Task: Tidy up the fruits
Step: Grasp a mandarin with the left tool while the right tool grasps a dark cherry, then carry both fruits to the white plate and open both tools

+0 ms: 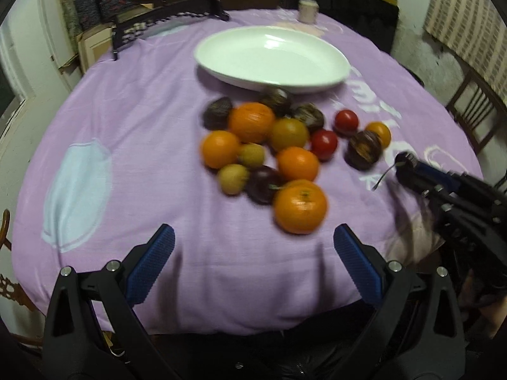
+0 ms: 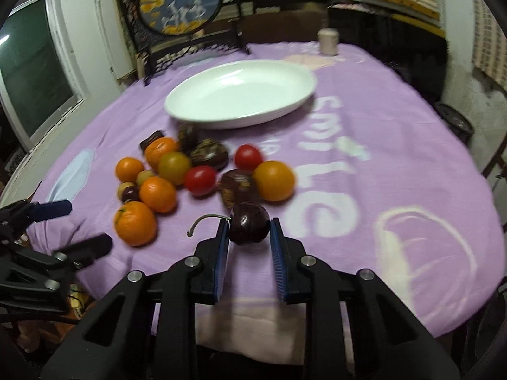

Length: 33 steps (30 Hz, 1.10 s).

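A pile of fruit lies on the purple tablecloth: several oranges [image 1: 299, 206], red tomatoes [image 1: 324, 143], dark brown fruits [image 1: 363, 149] and small yellow-green fruits [image 1: 234, 178]. A white oval plate [image 1: 272, 57] stands behind the pile and holds nothing. My right gripper [image 2: 249, 228] is shut on a dark cherry [image 2: 249, 227] with a curved stem, held just above the cloth in front of the pile. It also shows in the left wrist view [image 1: 408, 164]. My left gripper [image 1: 253, 247] is open and empty, in front of the nearest orange [image 2: 135, 223].
A small pale cup [image 1: 308, 10] stands at the table's far edge. A dark wooden stand with a round painted screen [image 2: 180, 3] is at the back left. A wooden chair [image 1: 475, 107] stands at the right. The cloth [image 2: 396, 145] bears white "smile" lettering.
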Available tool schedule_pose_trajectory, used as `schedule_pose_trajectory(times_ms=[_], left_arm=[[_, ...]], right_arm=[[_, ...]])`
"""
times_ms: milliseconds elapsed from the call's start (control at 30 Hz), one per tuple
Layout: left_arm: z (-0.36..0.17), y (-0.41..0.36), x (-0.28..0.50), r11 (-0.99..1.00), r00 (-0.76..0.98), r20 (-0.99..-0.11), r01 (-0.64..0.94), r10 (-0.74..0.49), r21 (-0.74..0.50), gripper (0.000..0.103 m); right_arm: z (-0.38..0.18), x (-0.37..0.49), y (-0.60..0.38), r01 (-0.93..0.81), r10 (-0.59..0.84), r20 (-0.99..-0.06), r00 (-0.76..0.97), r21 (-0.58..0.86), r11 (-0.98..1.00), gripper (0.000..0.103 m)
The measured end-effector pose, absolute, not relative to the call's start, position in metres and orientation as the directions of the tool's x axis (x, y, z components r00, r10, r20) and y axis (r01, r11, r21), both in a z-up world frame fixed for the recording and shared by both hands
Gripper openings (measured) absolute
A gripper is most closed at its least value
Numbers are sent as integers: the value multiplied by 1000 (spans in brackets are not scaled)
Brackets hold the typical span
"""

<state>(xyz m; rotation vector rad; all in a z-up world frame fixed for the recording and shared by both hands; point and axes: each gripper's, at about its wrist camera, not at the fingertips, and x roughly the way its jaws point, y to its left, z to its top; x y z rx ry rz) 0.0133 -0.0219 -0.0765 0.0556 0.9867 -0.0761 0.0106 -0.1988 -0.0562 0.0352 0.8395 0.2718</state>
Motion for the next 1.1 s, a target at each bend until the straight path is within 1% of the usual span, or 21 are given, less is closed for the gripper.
schedule_pose_trajectory(times_ms=[100, 167, 233, 267, 300, 333, 600, 867, 967, 1100], left_arm=[[-82, -39, 22, 995, 540, -841, 96, -43, 11, 101], [-84, -44, 26, 996, 534, -844, 92, -56, -8, 92], [-87, -48, 31, 995, 519, -852, 91, -71, -28, 73], [-89, -49, 33, 995, 510, -857, 89, -74, -33, 69], [-92, -50, 36, 996, 500, -862, 87, -75, -36, 56], [-96, -52, 38, 996, 488, -871, 82, -65, -29, 41], [-86, -46, 32, 995, 522, -850, 91, -72, -29, 41], [-50, -20, 39, 994, 562, -821, 96, -97, -52, 41], [-28, -11, 68, 994, 587, -803, 96, -97, -49, 41], [-2, -4, 138, 996, 601, -795, 86, -81, -37, 41]], right_arm=[[-60, 12, -211, -207, 251, -732, 634, 152, 966, 27], [-65, 13, -220, -195, 257, -738, 625, 171, 966, 27], [-66, 15, -224, -192, 260, -739, 622, 178, 965, 27], [-66, 14, -225, -191, 260, -738, 622, 179, 965, 27], [-66, 14, -226, -191, 262, -738, 622, 181, 965, 27], [-66, 13, -227, -190, 262, -737, 623, 182, 965, 27], [-67, 16, -227, -202, 293, -735, 612, 212, 956, 27], [-47, 34, -216, -252, 347, -714, 608, 241, 937, 27], [-33, 59, -210, -281, 379, -707, 597, 258, 924, 27], [2, 118, -197, -334, 416, -680, 604, 258, 907, 27]])
